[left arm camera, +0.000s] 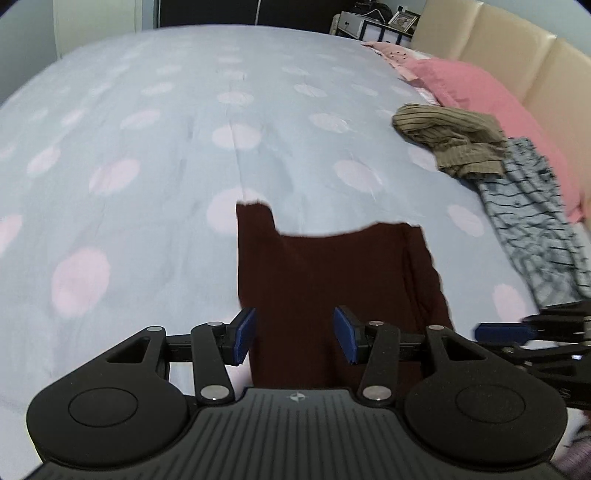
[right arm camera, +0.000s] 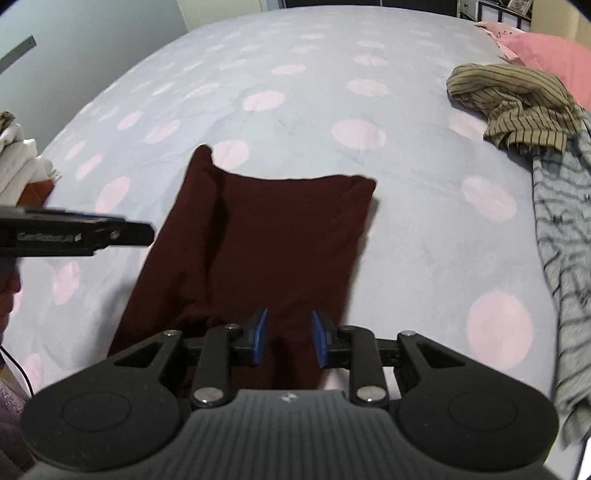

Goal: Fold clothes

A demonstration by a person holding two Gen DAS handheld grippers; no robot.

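Both grippers, left gripper (left arm camera: 294, 335) and right gripper (right arm camera: 287, 339), parted, gripping nothing, poised over maroon garment (right arm camera: 258, 240) laid flat on bedspread (left arm camera: 166, 147), likely for folding.

I note a bed sheet (left arm camera: 147, 122), pale blue with pink dots, filling most of both my views. A pink pillow (left arm camera: 476, 85) lies along a cream padded headboard (left arm camera: 509, 44) at the right. Beyond the bed's far corner stands a dark side table (left arm camera: 369, 27) with a framed picture (left arm camera: 404, 19) on top. Pale wall (right arm camera: 74, 44) at left.
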